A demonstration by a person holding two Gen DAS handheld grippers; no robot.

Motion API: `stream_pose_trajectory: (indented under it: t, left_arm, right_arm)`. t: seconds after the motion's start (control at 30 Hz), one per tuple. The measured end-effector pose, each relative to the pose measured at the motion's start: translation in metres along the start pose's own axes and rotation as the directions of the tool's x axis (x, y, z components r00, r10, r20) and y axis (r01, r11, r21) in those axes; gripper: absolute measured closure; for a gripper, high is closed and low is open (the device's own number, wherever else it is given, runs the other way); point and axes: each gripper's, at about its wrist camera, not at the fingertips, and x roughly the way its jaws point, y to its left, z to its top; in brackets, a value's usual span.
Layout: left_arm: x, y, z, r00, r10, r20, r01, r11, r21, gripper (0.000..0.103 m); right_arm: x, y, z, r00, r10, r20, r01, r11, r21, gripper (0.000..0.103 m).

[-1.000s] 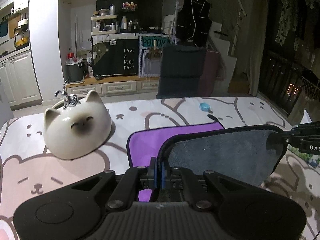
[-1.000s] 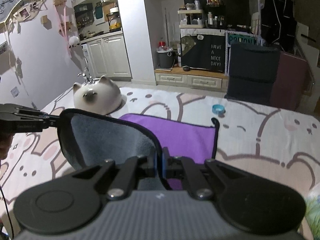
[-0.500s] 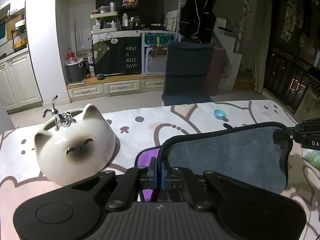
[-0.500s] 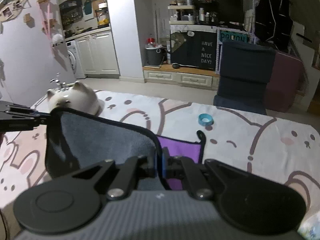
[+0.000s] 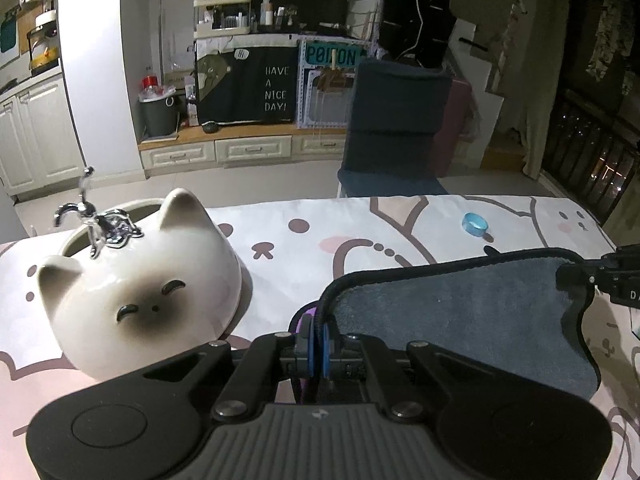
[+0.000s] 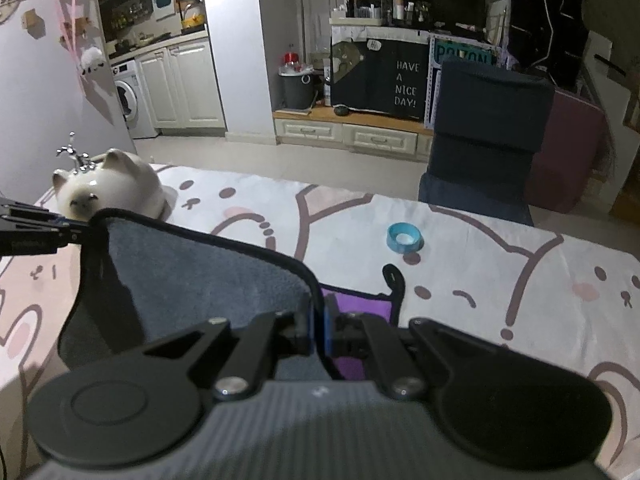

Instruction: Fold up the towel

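The towel is grey on one side and purple on the other, with a black hem. My left gripper is shut on one corner of it. My right gripper is shut on the other near corner. The edge between them is lifted and stretched, grey side facing me. A strip of the purple side lies on the table beyond, with its black hanging loop. The right gripper shows at the right edge of the left wrist view; the left gripper shows at the left edge of the right wrist view.
A white ceramic cat bowl with a chrome ornament stands at the table's left. A small blue ring lies near the far edge. The tablecloth has a cartoon print. A dark chair stands behind the table.
Both grippers have carried the lifted towel edge toward the table's far side. Much less of the purple side shows now. The cat bowl and blue ring look nearer.
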Motion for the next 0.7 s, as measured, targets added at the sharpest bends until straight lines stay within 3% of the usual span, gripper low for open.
stream_pose_trajectory:
  t: [0.37, 0.43, 0.47, 0.53, 0.57, 0.6, 0.67, 0.7]
  left_arm:
    - [0.029, 0.0, 0.006, 0.999, 0.005, -0.04, -0.004, 1.0, 0.017, 0.098]
    - [0.033, 0.0, 0.006, 0.999, 0.014, -0.049, -0.014, 1.0, 0.009, 0.094]
    - [0.034, -0.001, 0.006, 0.999, 0.017, -0.051, -0.017, 1.0, 0.005, 0.089]
    - [0.036, -0.003, 0.005, 0.998, 0.025, -0.063, -0.025, 1.0, 0.003, 0.064]
    - [0.037, -0.004, 0.005, 0.997, 0.028, -0.07, -0.028, 1.0, 0.007, 0.048]
    - [0.036, -0.006, 0.004, 0.997, 0.033, -0.071, -0.032, 0.999, 0.014, 0.039]
    - [0.035, -0.009, 0.003, 0.996, 0.043, -0.075, -0.041, 0.999, 0.022, 0.027]
    - [0.034, -0.01, 0.003, 0.996, 0.046, -0.077, -0.045, 0.999, 0.019, 0.021]
  right_arm:
    - [0.031, -0.008, 0.006, 0.997, -0.039, -0.061, 0.041, 0.999, 0.024, 0.097]
    - [0.034, -0.008, 0.006, 0.997, -0.044, -0.061, 0.046, 0.999, 0.025, 0.092]
    - [0.035, -0.009, 0.006, 0.998, -0.037, -0.052, 0.039, 0.999, 0.033, 0.085]
    - [0.036, -0.012, 0.004, 0.999, -0.002, -0.042, 0.005, 0.997, 0.076, 0.048]
    - [0.035, -0.013, 0.003, 0.999, 0.003, -0.04, 0.001, 0.995, 0.101, 0.043]
    - [0.035, -0.014, 0.002, 0.999, 0.003, -0.038, 0.001, 0.993, 0.117, 0.038]
    - [0.034, -0.013, 0.0, 0.999, 0.001, -0.04, 0.004, 0.992, 0.128, 0.027]
    - [0.034, -0.013, -0.001, 0.999, 0.001, -0.042, 0.004, 0.991, 0.132, 0.016]
